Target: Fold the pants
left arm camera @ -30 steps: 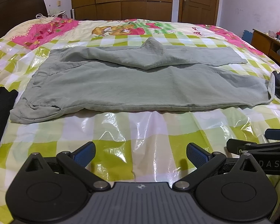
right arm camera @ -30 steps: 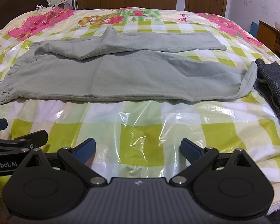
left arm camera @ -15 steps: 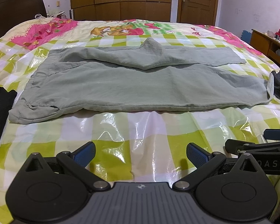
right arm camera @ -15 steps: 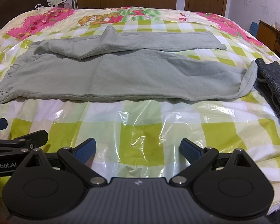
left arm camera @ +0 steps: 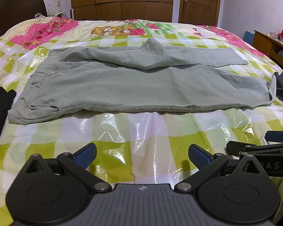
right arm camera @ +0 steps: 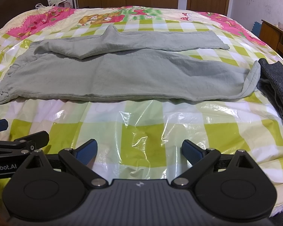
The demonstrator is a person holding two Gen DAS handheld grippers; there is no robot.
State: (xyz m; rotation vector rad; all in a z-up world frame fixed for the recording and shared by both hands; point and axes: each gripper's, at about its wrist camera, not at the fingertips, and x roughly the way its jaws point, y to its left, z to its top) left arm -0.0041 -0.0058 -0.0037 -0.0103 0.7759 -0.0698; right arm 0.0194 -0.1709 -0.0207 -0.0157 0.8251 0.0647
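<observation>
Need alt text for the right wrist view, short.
Green pants lie spread flat across a checked bedspread, untouched. The right hand-held gripper hovers open in front of them; a dark folded garment sits at the right.

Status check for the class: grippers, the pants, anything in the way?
Left gripper and right gripper open, empty, short of the cloth. Green pants spread flat on the bed, unfolded. Dark grey garment against the right hem.
</observation>
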